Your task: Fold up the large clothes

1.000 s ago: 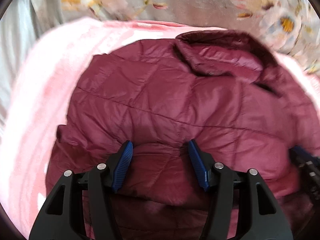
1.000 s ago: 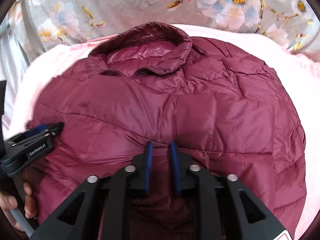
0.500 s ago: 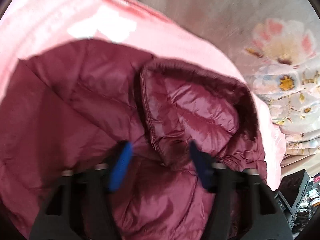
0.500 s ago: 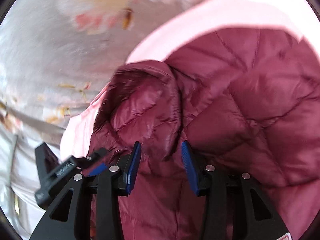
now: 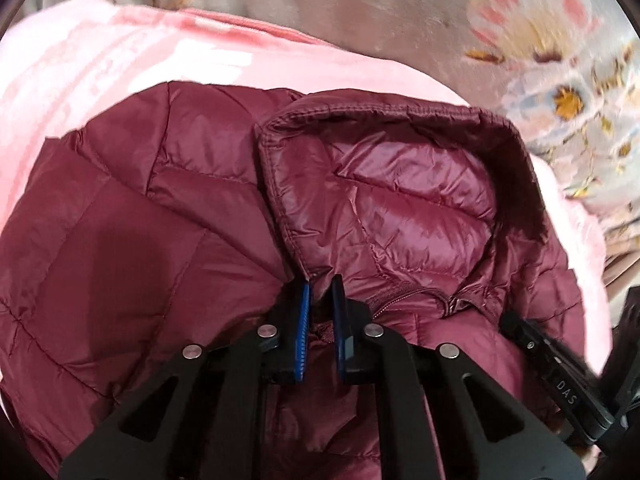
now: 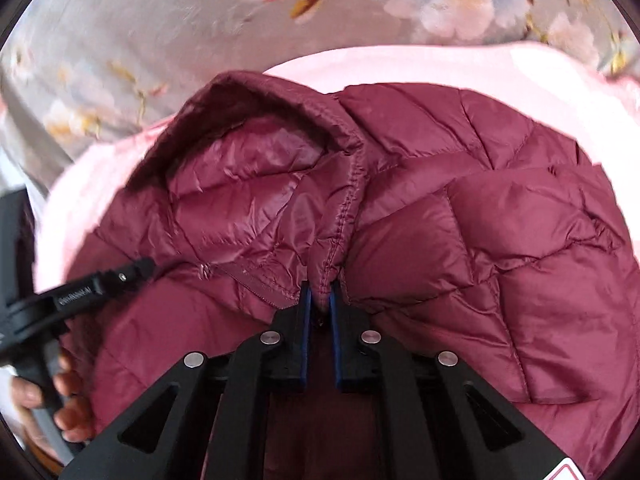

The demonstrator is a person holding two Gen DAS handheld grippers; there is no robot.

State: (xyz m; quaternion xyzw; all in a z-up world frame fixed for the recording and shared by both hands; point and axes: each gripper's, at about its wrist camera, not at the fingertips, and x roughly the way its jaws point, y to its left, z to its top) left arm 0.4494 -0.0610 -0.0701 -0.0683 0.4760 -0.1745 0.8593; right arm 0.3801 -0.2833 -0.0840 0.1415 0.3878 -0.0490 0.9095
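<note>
A maroon quilted puffer jacket (image 5: pixel 132 208) lies on a pink blanket (image 5: pixel 100 60), its hood (image 5: pixel 400 184) lying open towards the far side. My left gripper (image 5: pixel 320 286) is shut on the hood's left lower corner where it meets the collar. My right gripper (image 6: pixel 320 292) is shut on the hood's right lower corner (image 6: pixel 332 256). The jacket body (image 6: pixel 500 240) spreads to the right in the right wrist view. Each gripper shows in the other's view: the right one (image 5: pixel 560 380) at lower right, the left one (image 6: pixel 92 288) at left, with the hand holding it.
A grey floral bedspread (image 6: pixel 160 20) lies beyond the pink blanket (image 6: pixel 440 68) on the far side; it also shows in the left wrist view (image 5: pixel 560 60). The blanket's edge drops off at the right of the left wrist view.
Both grippers moved up from the jacket's lower body to the hood. Both were open half a second ago and have closed on the hood's two lower corners.
</note>
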